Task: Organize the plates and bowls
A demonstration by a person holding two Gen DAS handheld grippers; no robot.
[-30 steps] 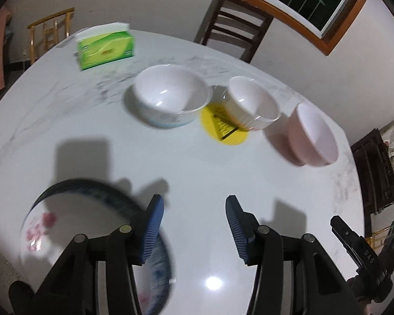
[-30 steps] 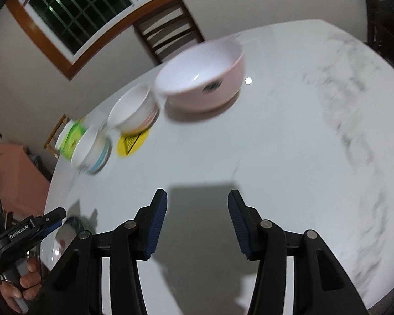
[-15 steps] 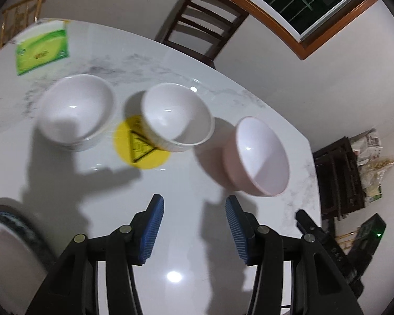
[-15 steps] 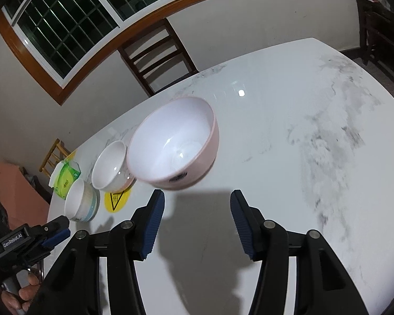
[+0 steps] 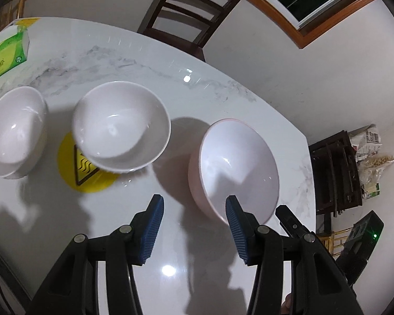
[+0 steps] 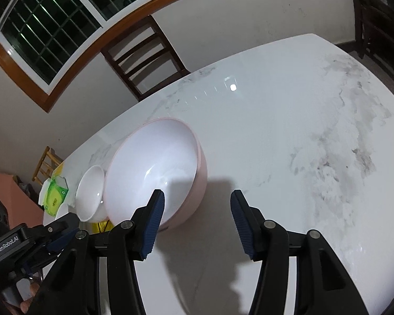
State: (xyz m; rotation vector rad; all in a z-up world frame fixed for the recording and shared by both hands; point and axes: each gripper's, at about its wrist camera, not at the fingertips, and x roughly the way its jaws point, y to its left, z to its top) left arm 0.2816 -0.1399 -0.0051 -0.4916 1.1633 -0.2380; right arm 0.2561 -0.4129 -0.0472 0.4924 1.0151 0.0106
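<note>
Three bowls stand in a row on the white marble table. A pink bowl is on the right, a white bowl sits on a yellow round sticker, and another white bowl is at the left. My left gripper is open, and the pink bowl's near wall shows between its fingers. In the right wrist view the pink bowl is close. My right gripper is open, with the bowl's right wall between its fingers. Whether either gripper touches the bowl I cannot tell.
A green tissue box lies at the table's far left. A dark wooden chair stands behind the table under a window. A dark shelf stands off the table's right edge. Each gripper shows at the edge of the other's view.
Both grippers have closed in on the pink bowl, which now looms large at their fingertips. The flowered plate with the blue rim has slid out of the left wrist view.
</note>
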